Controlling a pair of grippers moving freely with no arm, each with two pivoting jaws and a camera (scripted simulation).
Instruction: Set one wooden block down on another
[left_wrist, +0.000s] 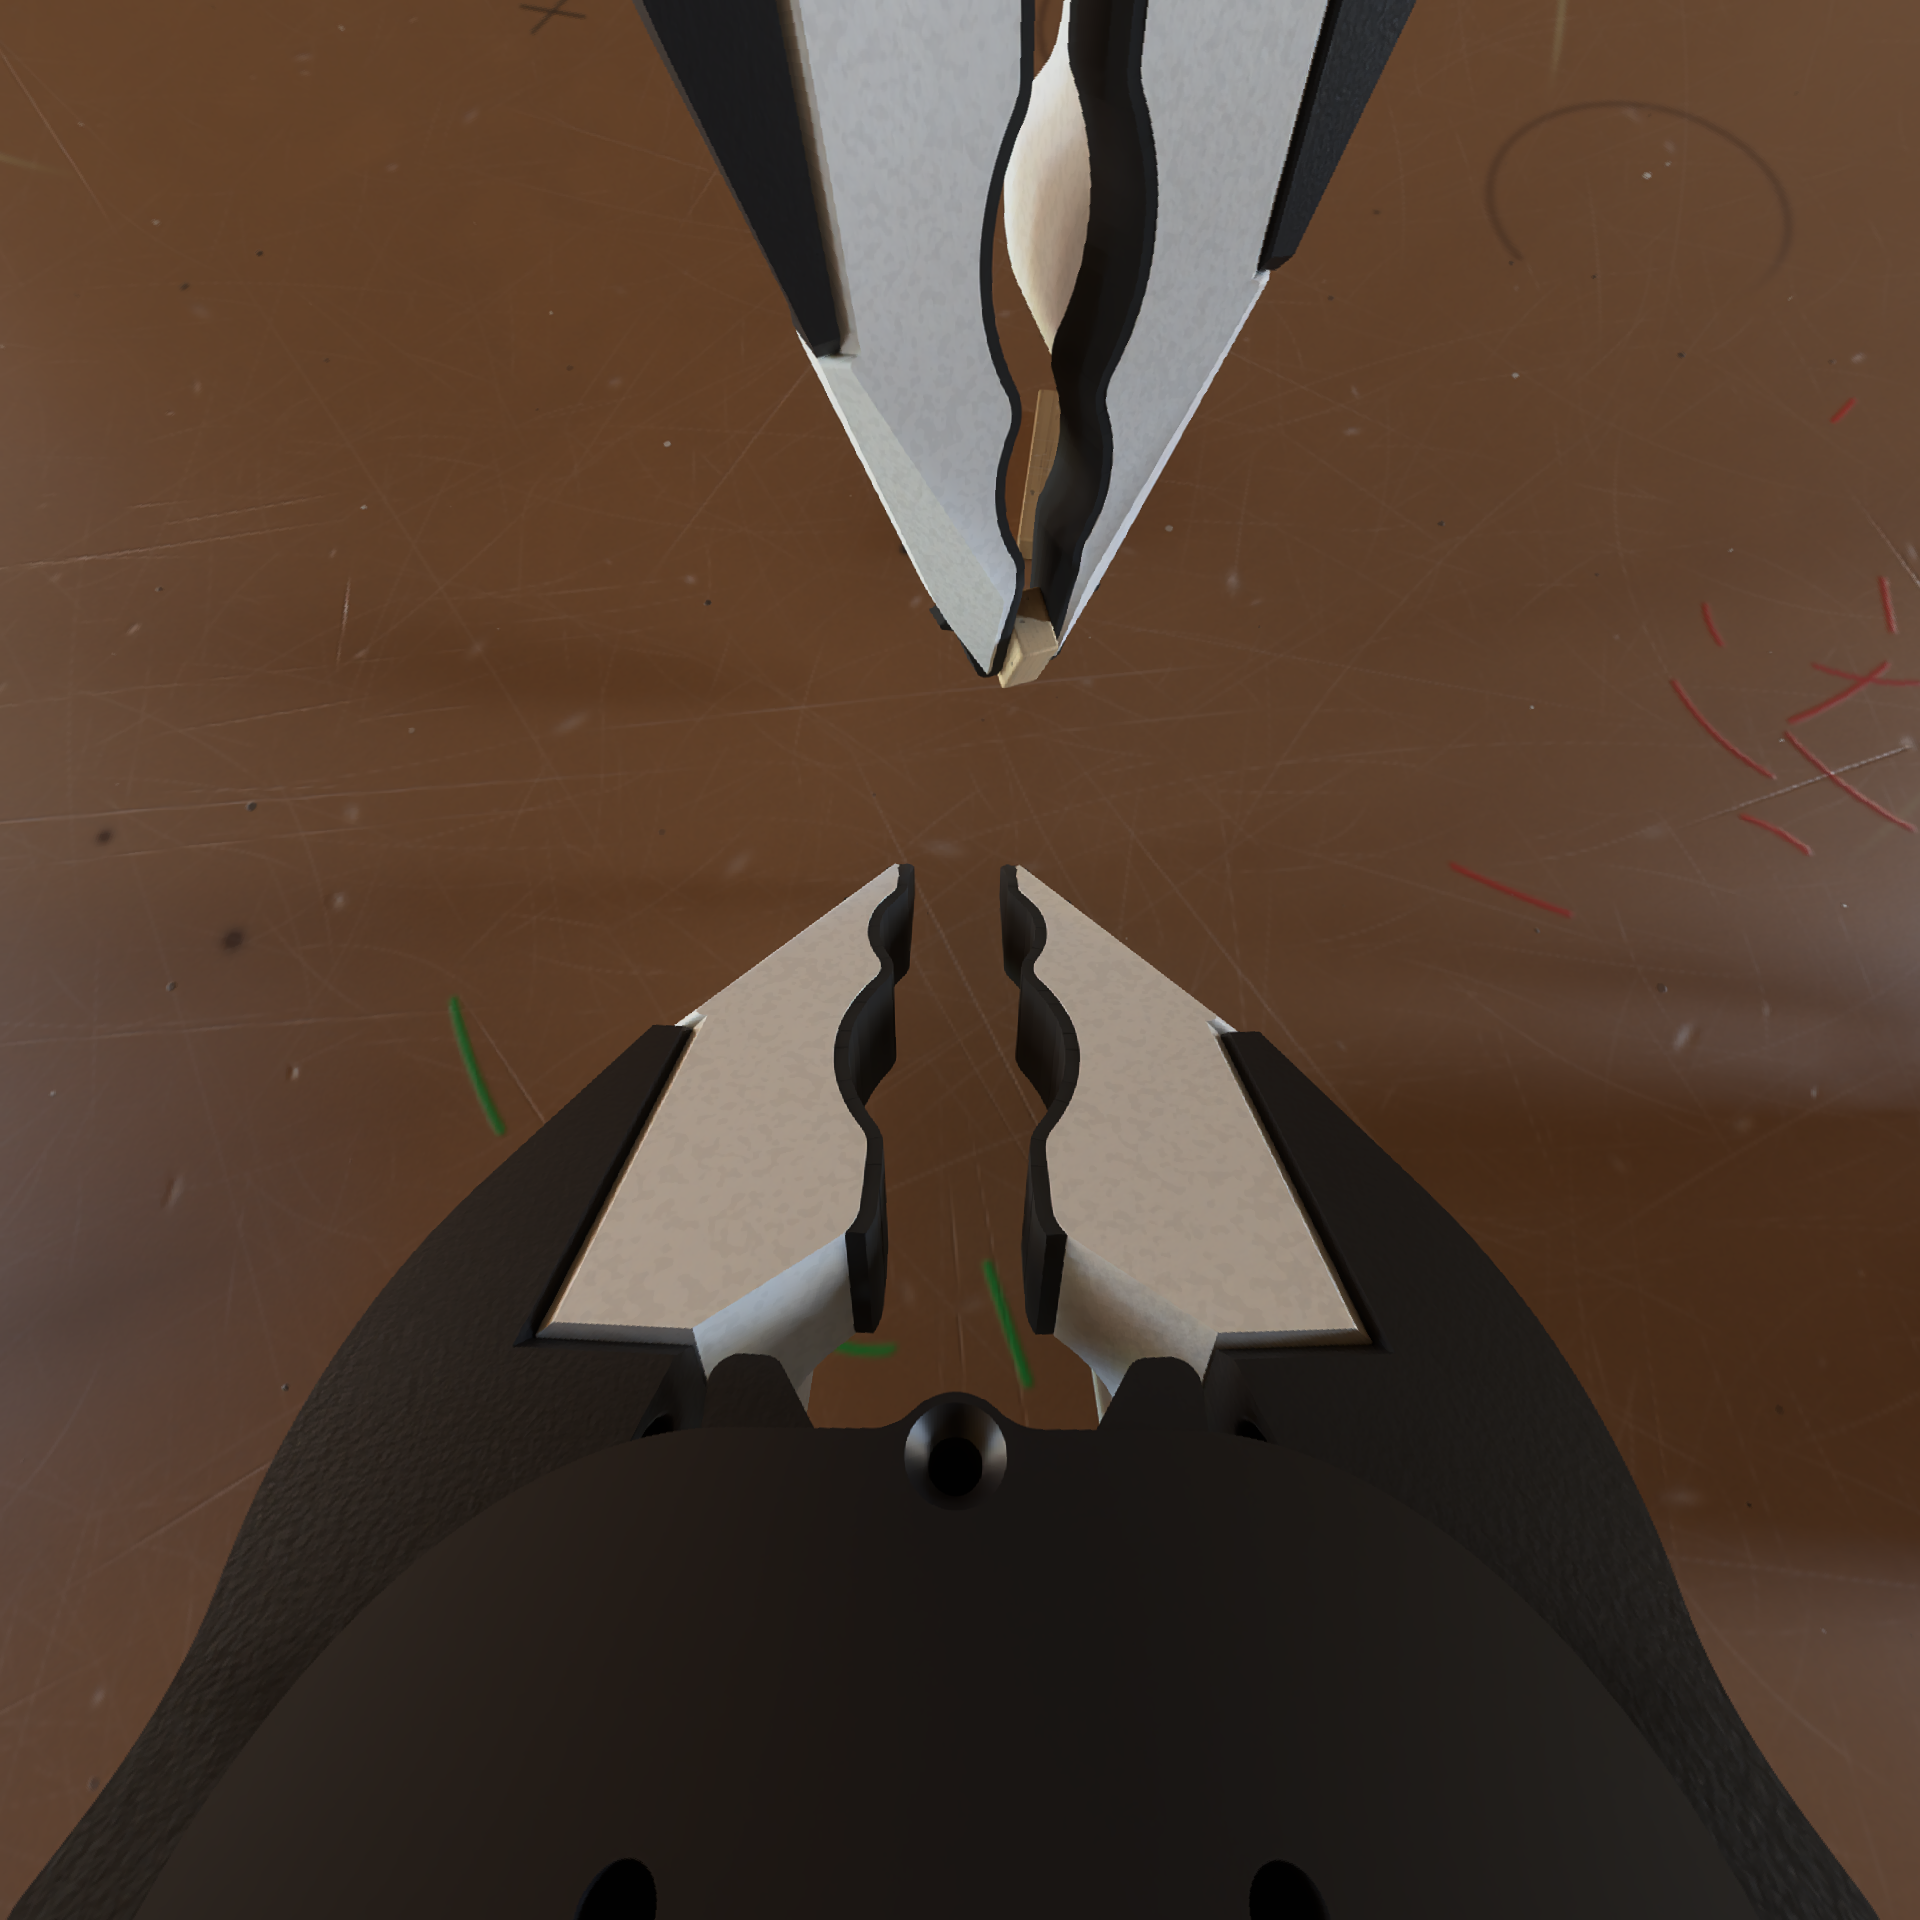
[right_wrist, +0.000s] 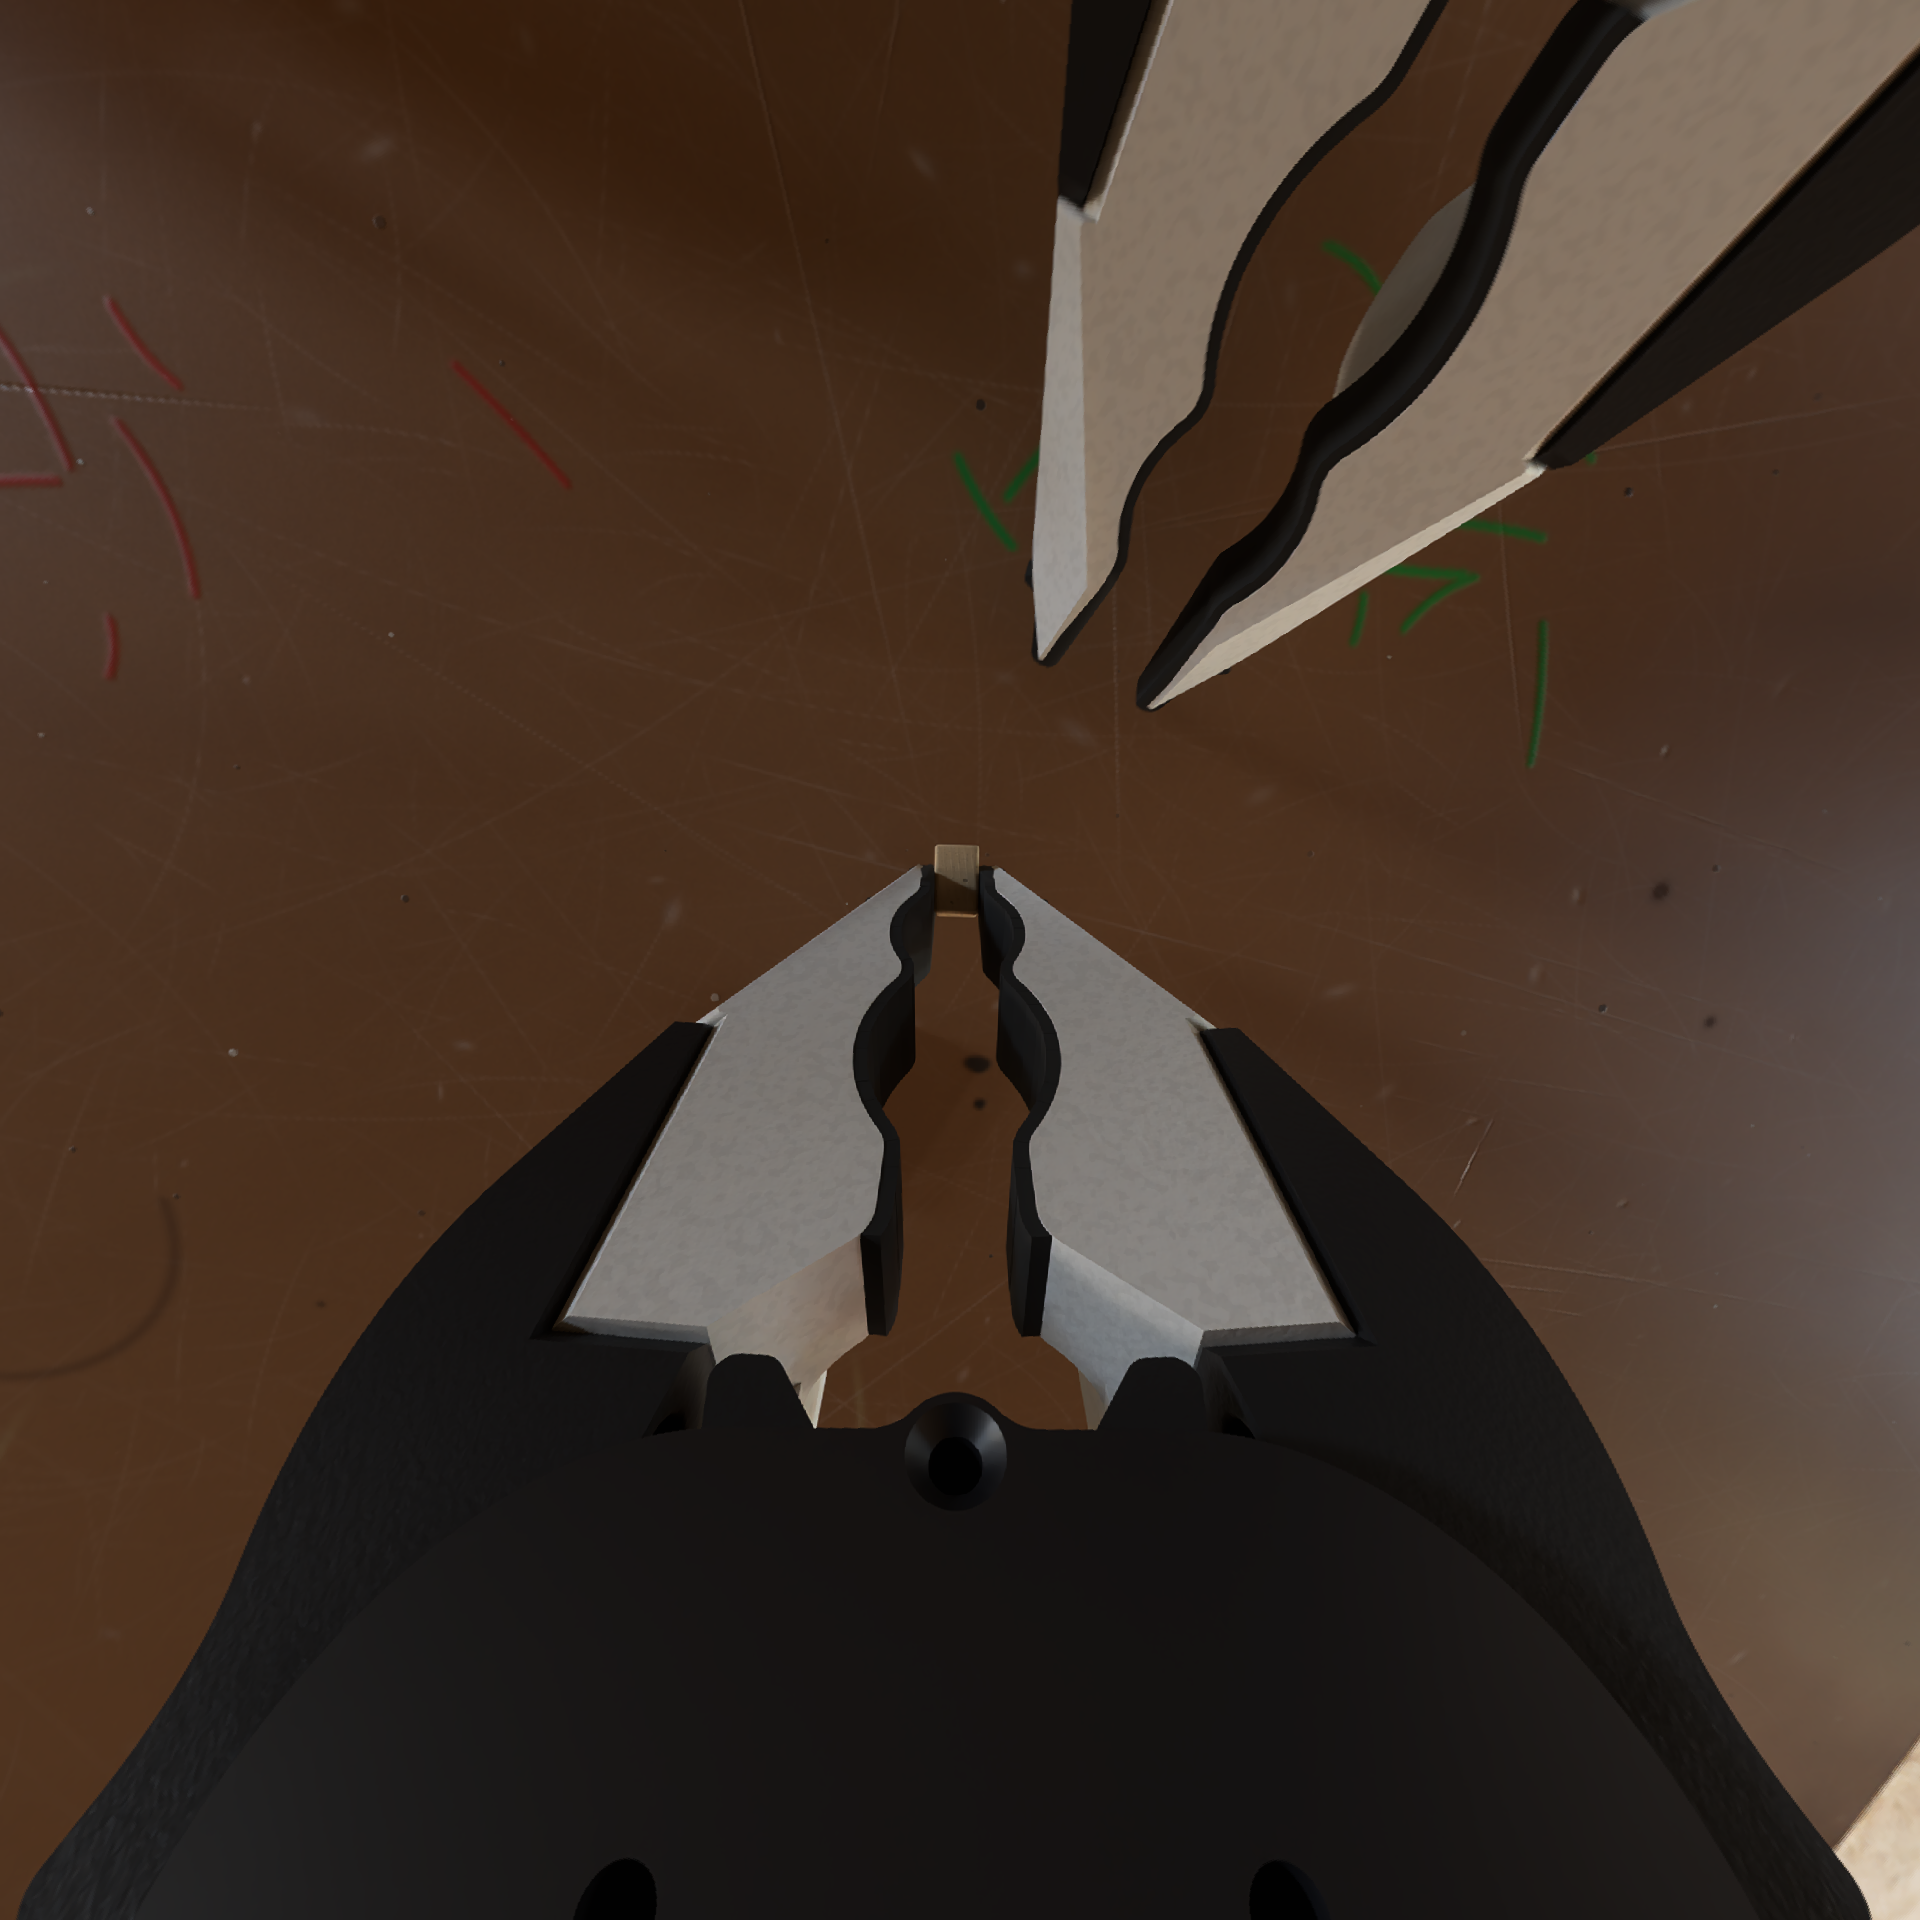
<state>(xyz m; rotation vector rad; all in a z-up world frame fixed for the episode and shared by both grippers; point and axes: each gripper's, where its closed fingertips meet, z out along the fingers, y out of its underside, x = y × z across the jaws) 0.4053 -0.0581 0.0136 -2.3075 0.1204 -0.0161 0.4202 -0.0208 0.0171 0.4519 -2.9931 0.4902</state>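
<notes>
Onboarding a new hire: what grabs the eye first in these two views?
The right tongs pinching a small wooden block at their very tips, above the scratched brown table. Next, the left tongs, slightly parted and holding nothing, pointing tip to tip at the right ones in the left wrist view. Then the red scribbles and green marks on the table.

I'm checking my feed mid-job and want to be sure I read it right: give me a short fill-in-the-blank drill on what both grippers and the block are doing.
1. The small tan wooden block is pinched at the fingertips of the ____ gripper.
2. The left gripper holds ____ between its fingers.
3. The scratched tabletop is ____ in colour.
4. Near the left gripper the tabletop bears short ____ pen marks.

Missing words: right; nothing; brown; green
</notes>
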